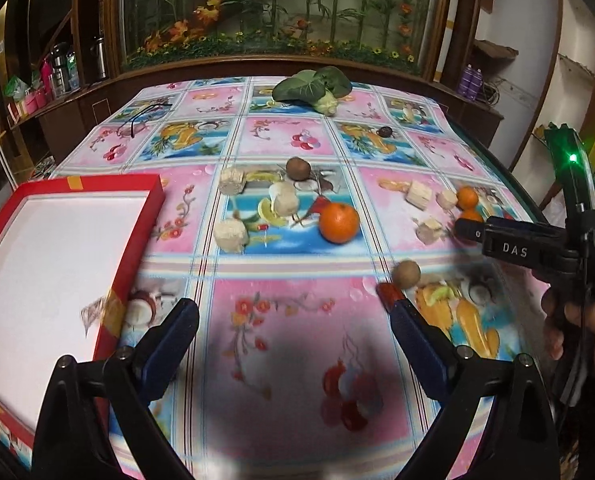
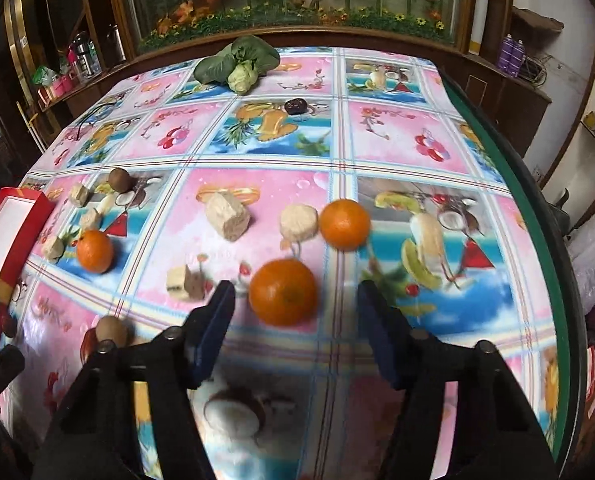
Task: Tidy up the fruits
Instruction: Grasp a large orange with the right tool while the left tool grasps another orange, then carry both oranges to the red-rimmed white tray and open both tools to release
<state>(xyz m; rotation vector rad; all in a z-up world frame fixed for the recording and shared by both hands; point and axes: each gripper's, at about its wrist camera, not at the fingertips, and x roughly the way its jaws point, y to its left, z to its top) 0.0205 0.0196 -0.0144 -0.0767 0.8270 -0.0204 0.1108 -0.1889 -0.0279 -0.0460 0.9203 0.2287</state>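
Observation:
My right gripper points down at an orange on the fruit-print tablecloth. The orange lies between the two blue fingertips with a gap on each side, so the pads do not press on it. A second orange sits just beyond, and a third orange lies far left. Over bare cloth my left gripper stands open and holds nothing. A brown round fruit rests beside its right fingertip. A red-rimmed white tray lies to its left. The right gripper shows at the right edge.
Several beige food chunks are scattered among the fruit. Another brown fruit lies at mid-left and a dark fruit farther back. A leafy green vegetable lies at the far edge. The table's green border runs down the right side.

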